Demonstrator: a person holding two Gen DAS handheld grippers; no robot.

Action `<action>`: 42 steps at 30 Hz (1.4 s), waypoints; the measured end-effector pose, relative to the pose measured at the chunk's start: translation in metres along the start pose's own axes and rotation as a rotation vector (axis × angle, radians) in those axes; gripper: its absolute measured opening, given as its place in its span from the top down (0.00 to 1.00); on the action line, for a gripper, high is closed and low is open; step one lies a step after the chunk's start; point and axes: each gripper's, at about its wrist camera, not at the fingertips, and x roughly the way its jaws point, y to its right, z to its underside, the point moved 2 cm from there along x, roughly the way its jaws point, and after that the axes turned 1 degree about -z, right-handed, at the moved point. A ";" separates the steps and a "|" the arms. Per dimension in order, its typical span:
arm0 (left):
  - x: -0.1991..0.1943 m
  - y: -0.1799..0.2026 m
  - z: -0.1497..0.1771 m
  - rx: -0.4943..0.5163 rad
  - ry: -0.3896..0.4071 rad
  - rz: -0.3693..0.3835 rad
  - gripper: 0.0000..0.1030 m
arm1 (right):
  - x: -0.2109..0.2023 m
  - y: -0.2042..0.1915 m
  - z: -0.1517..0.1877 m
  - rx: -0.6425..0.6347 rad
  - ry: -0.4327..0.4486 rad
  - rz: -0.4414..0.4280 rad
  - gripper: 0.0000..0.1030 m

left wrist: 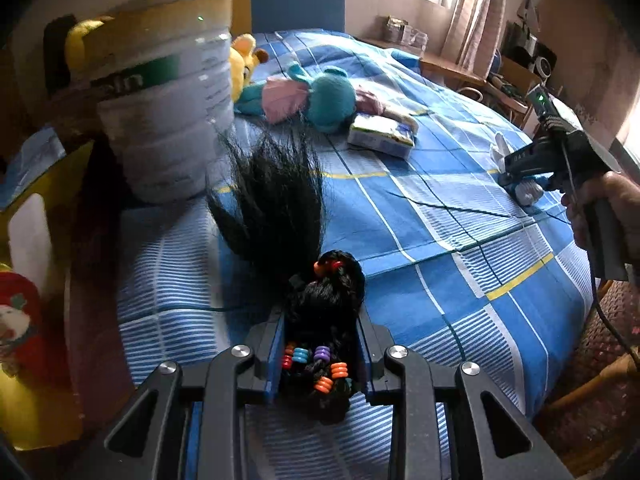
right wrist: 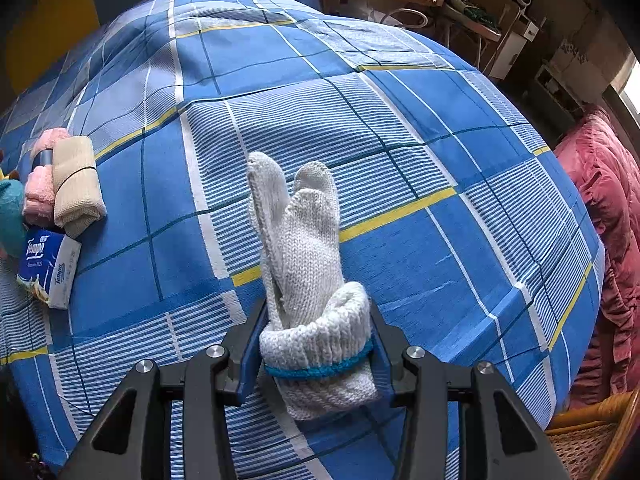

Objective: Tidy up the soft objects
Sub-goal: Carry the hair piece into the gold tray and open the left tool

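My left gripper point(left wrist: 320, 356) is shut on a black hairpiece point(left wrist: 280, 200) with coloured beads, its loose hair fanning over the blue checked bedspread point(left wrist: 440, 240). My right gripper point(right wrist: 316, 344) is shut on the cuff of a white knit glove point(right wrist: 300, 248) with a blue band, its fingers pointing away over the bedspread point(right wrist: 400, 120). The right gripper also shows in the left wrist view point(left wrist: 520, 178), holding the glove low over the bed's right side. A teal plush point(left wrist: 324, 96) and a yellow plush point(left wrist: 244, 64) lie farther up the bed.
A large white canister point(left wrist: 168, 96) stands at the bed's left, close to the hair. A tissue pack point(left wrist: 380, 136) point(right wrist: 50, 266) and rolled pink and beige cloths point(right wrist: 64, 180) lie on the bed. A pink quilt point(right wrist: 608, 220) and wicker chair point(right wrist: 592, 432) are at right.
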 end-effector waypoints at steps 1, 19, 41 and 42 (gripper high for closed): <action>-0.004 -0.002 0.000 -0.002 0.010 -0.003 0.71 | -0.001 0.003 -0.001 -0.001 0.000 0.000 0.56; -0.087 -0.075 -0.004 -0.169 0.159 -0.095 0.71 | -0.007 0.000 -0.001 -0.036 0.011 0.026 0.56; -0.122 -0.282 0.072 -0.654 0.074 -0.457 0.70 | -0.011 -0.005 0.001 -0.068 0.019 0.059 0.57; -0.120 -0.285 0.075 -0.665 0.064 -0.460 0.70 | -0.011 -0.005 0.001 -0.067 0.019 0.061 0.57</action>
